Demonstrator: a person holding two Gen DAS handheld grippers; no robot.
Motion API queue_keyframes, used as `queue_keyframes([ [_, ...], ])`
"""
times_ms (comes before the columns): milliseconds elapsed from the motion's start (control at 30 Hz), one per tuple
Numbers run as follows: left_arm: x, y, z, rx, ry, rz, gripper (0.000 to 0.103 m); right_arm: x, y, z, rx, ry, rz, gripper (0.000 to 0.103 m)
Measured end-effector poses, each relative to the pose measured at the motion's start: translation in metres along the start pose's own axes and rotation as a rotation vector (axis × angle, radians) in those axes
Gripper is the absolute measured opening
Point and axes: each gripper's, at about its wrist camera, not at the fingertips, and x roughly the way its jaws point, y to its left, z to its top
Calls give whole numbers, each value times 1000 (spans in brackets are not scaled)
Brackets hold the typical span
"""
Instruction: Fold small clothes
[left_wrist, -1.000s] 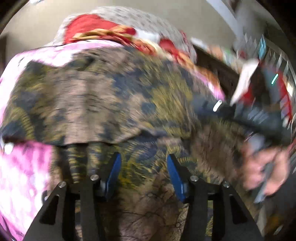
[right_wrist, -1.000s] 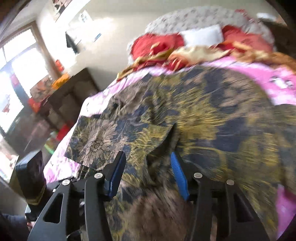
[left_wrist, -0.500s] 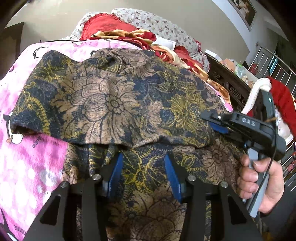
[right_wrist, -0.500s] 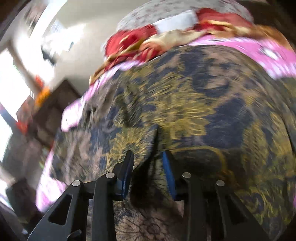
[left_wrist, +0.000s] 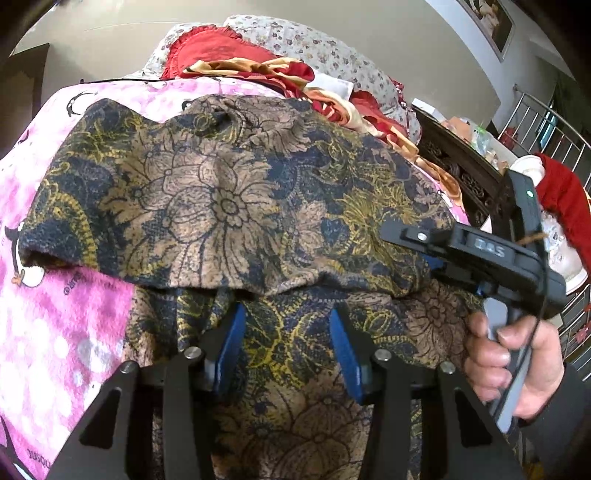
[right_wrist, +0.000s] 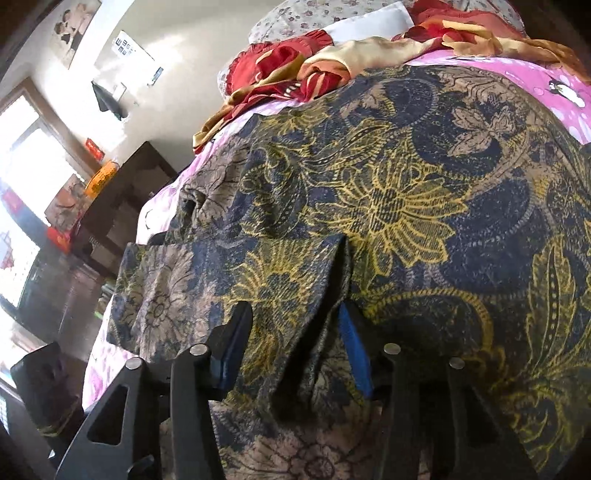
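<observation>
On the bed's pink penguin blanket (left_wrist: 62, 325), we have the floral-print garment (left_wrist: 229, 199) spread out with its far part already doubled toward us. Our left claw (left_wrist: 286, 345) stands half open over the near layer, pads clear of the cloth, while our right claw (right_wrist: 291, 345) straddles a raised fold edge, its jaws opening with the cloth between them and not pinched. We judge a fold is just being set down; next we should withdraw both claws, flatten the crease, and take fresh corners.

Two close downward views, shared floral garment (left_wrist: 229, 206)
</observation>
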Motion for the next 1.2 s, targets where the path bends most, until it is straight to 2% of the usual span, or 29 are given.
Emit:
queue_keyframes([
  [100,2,0,1,-8,-1,0,49,-5,1,-8,12,6,47,37],
  [233,3,-1,1,-7,0,2,49,1,-3,-7,77,-16,34,30],
  [300,3,-1,1,-9,0,0,49,1,-1,-5,87,-29,33,12],
  [333,3,-1,1,-7,0,2,49,-1,6,-2,52,-35,6,0],
  [500,3,-1,1,-8,0,1,49,-43,43,20,-135,-113,-54,0],
  [633,3,-2,0,-7,0,5,49,-84,28,36,-164,-164,-135,0],
  [733,3,-2,1,-7,0,5,49,-108,-11,41,-125,-165,-235,0],
  [867,4,-1,0,-10,0,2,50,-125,-56,38,-63,-154,-315,0],
  [1033,2,2,0,-24,1,-17,50,-124,-79,29,-48,-124,-383,0],
  [1133,0,5,0,-34,2,-28,51,-132,-88,28,-22,-152,-425,0],
  [1200,1,3,0,-25,6,-32,57,-133,-93,28,-2,-151,-410,0],
])
